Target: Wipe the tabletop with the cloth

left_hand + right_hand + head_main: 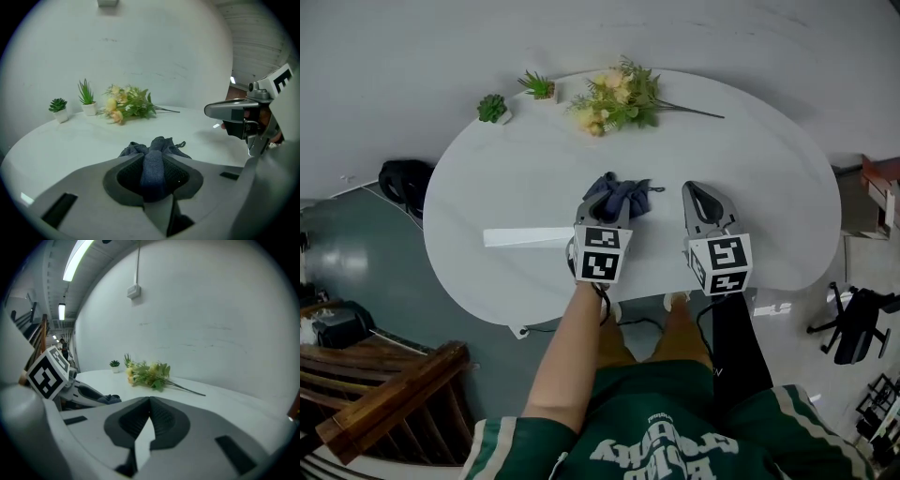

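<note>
The left tool (153,163) clamps the bunched cloth (157,144) on the tabletop (65,140).

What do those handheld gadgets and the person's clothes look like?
Both the left gripper and right gripper are light grey with jaws lined by dark ribbed pads. Each carries a white cube printed with black square markers. A black cable trails from the left one. The person wears a green jersey with white lettering.

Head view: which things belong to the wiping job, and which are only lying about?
For the job:
- dark blue cloth, gripped in the left tool
- white tabletop

Lying about:
- flower bunch
- round potted plant
- spiky potted plant
- right tool, shut and empty
</note>
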Demonstrator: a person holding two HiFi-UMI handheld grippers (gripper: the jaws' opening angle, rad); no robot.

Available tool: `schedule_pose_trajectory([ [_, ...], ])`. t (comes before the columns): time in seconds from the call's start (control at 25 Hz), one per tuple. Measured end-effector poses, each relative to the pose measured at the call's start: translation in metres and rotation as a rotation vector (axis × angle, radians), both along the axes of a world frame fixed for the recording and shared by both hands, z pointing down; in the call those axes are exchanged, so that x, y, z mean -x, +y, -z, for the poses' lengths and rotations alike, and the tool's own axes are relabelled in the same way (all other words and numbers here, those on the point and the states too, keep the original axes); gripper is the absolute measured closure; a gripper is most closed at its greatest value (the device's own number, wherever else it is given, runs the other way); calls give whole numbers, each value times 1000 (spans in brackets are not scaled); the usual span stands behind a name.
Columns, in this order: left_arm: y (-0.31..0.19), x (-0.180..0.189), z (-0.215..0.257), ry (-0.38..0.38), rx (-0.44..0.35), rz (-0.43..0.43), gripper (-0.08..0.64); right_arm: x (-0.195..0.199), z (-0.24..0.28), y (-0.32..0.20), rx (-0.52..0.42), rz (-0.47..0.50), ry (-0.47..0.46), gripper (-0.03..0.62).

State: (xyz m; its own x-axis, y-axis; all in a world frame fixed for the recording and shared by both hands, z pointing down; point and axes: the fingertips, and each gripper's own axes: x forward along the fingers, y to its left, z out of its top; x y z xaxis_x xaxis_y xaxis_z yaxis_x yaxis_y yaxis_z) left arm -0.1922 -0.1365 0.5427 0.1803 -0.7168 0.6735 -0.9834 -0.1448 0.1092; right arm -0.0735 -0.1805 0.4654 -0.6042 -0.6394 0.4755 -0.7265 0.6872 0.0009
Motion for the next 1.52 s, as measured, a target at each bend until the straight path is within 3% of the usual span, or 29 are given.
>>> schedule_pose_trajectory([
  [0.56,76,168,-3,-22,12,134,451,166,-3,53,1,139,-21,588],
  [0.92,149,290,-7,-57,38,288,451,271,-5,102,8,262,-44,588],
  [1.2,216,367,-7,-66,56,436,449,332,-5,144,20,355,-58,588],
  [1.52,286,428,-8,-99,94,583,449,377,-2,183,22,446,-63,588],
])
